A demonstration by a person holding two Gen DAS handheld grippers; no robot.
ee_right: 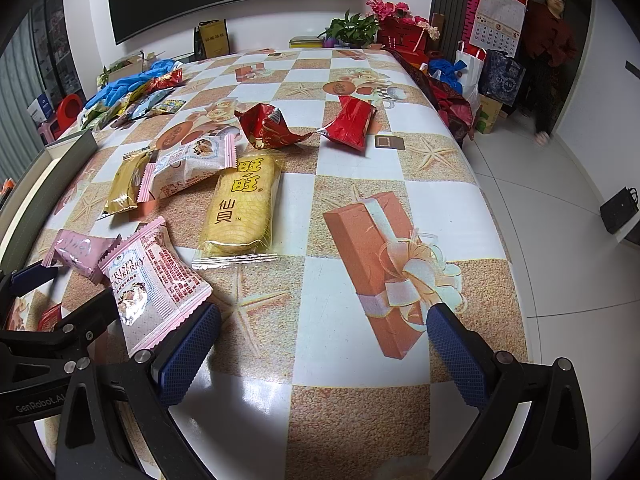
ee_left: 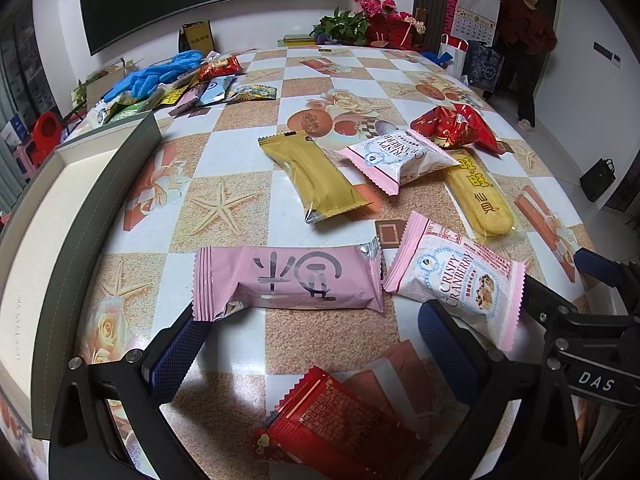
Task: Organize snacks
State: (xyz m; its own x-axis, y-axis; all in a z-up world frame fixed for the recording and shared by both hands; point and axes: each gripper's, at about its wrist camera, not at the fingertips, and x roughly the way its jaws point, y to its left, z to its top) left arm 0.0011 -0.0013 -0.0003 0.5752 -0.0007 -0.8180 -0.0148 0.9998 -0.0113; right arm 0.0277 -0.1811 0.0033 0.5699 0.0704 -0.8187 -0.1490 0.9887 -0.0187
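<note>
Snack packets lie scattered on a patterned table (ee_left: pixel 240 120). In the left wrist view a pink packet (ee_left: pixel 288 278) lies just ahead of my open, empty left gripper (ee_left: pixel 316 344), and a red packet (ee_left: pixel 336 424) lies between its fingers. A Crispy Cranberry packet (ee_left: pixel 460 280) lies at the right, a gold packet (ee_left: pixel 316 178) and a yellow rice cracker (ee_left: pixel 480 196) farther off. My right gripper (ee_right: pixel 320 336) is open and empty over bare table, the Crispy Cranberry packet (ee_right: pixel 156 280) against its left finger. The rice cracker (ee_right: pixel 244 204) and red packets (ee_right: pixel 352 122) lie ahead.
A grey-rimmed open box (ee_left: pixel 60 208) stands at the table's left edge. More snacks and blue gloves (ee_left: pixel 160 72) are piled at the far left. Flowers (ee_left: pixel 380 20) stand at the far edge. A person (ee_right: pixel 548 60) stands by the right wall; bags sit on the floor.
</note>
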